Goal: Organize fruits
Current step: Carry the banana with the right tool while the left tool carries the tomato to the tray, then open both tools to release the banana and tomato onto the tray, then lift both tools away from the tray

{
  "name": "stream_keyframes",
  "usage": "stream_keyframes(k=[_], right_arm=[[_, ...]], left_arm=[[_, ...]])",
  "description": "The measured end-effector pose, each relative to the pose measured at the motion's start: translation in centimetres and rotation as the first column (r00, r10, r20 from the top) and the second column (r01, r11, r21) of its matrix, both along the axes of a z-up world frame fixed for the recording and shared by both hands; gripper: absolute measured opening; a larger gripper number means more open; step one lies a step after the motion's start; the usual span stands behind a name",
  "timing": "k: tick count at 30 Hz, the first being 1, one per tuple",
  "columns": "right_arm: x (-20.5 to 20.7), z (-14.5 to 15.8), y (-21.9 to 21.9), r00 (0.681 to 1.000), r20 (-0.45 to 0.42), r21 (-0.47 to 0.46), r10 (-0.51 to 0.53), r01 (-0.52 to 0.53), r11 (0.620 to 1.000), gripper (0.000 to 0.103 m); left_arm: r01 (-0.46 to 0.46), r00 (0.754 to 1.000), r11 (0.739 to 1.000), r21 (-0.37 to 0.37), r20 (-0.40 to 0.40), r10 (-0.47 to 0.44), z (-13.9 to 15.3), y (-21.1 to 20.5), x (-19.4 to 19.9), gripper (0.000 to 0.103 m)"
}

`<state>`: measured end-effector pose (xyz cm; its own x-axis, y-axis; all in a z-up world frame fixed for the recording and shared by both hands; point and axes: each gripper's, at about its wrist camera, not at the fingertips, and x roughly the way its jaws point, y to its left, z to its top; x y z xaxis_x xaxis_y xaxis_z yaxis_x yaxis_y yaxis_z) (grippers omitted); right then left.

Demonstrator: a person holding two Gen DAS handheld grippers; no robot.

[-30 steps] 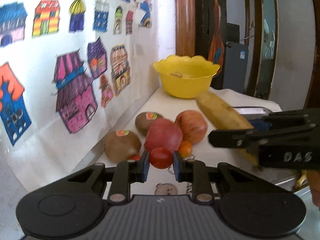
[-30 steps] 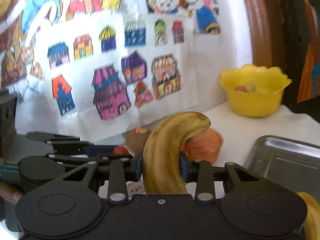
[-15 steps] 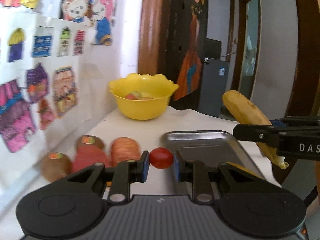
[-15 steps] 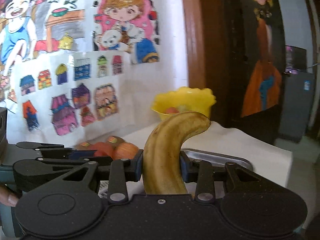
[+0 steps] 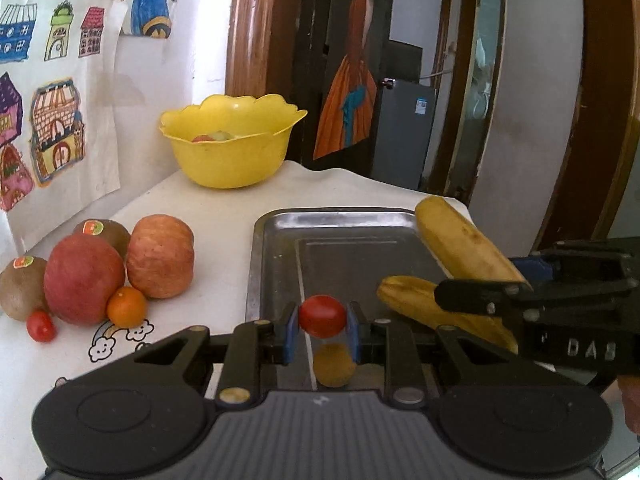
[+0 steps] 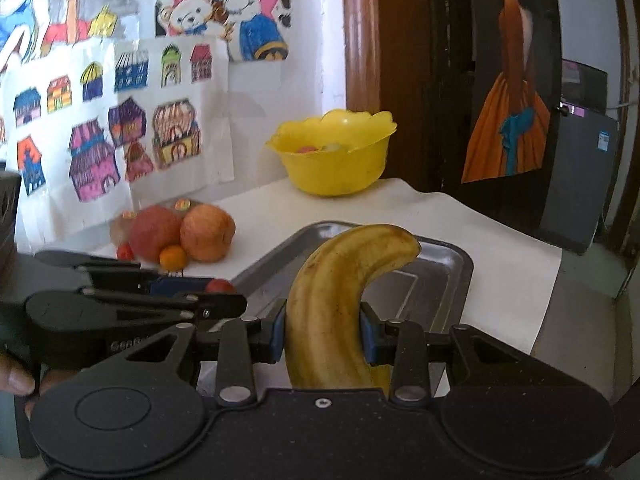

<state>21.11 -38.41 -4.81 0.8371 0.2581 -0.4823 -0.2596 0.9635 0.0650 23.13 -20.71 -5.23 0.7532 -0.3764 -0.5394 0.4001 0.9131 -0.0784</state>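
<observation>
Left wrist view: the left gripper squeezes a small round red tomato over the shiny metal tray. It looks soft, so squeeze gently. The right gripper pinches a curved yellow banana mid-body, also above the tray.

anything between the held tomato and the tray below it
Nothing visible blocks it. The tomato in the left gripper hangs over the tray; a small yellow-brown fruit lies just beneath, and another banana lies to the right.
</observation>
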Motion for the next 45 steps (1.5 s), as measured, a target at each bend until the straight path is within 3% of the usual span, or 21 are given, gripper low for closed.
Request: stream_keyframes(k=[22, 25, 27, 30, 34, 36, 41, 45], right_arm=[[0.8, -2.0, 2.9, 0.999, 0.034, -0.153, 0.007, -0.002, 0.988, 0.039], [0.6, -2.0, 2.8, 0.999, 0.033, -0.146, 0.004, 0.001, 0.989, 0.047], [0.3, -1.9, 3.0, 0.999, 0.042, -0.152, 0.006, 0.000, 0.988, 0.056], [-0.2, -1.8, 3.2, 0.999, 0.050, -0.157, 0.003, 0.005, 0.988, 0.060], [-1.2, -0.9, 3.7, 0.996, 0.092, -0.174, 0.007, 0.009, 0.985, 0.067], [-1.6, -0.4, 4.0, 0.995, 0.101, -0.166, 0.009, 0.008, 0.986, 0.076], [-3.4, 1.0, 4.9, 0.990, 0.137, -0.145, -0.012, 0.032, 0.989, 0.098], [-5.4, 2.1, 6.0, 0.987, 0.156, -0.131, -0.030, 0.051, 0.990, 0.102]], left_arm=[[-0.029, 0.998, 1.000, 0.013, -0.050, 0.029, -1.1, 0.1, 1.6, 0.030], [-0.036, 0.998, 0.999, -0.006, -0.048, 0.036, -0.8, 0.5, 1.4, 0.036], [-0.043, 0.998, 0.999, -0.012, -0.038, 0.042, -0.5, 0.7, 1.1, 0.047], [-0.059, 0.998, 0.998, -0.026, -0.022, 0.058, 0.2, 1.3, 0.6, 0.060], [-0.090, 0.996, 0.995, -0.043, 0.001, 0.090, 1.2, 2.5, -0.1, 0.071], [-0.106, 0.994, 0.993, -0.059, 0.020, 0.107, 1.7, 3.3, -0.6, 0.083], [-0.146, 0.985, 0.986, -0.086, 0.080, 0.153, 3.5, 5.5, -2.3, 0.101], [-0.184, 0.974, 0.978, -0.095, 0.114, 0.195, 4.6, 7.9, -3.4, 0.102]])
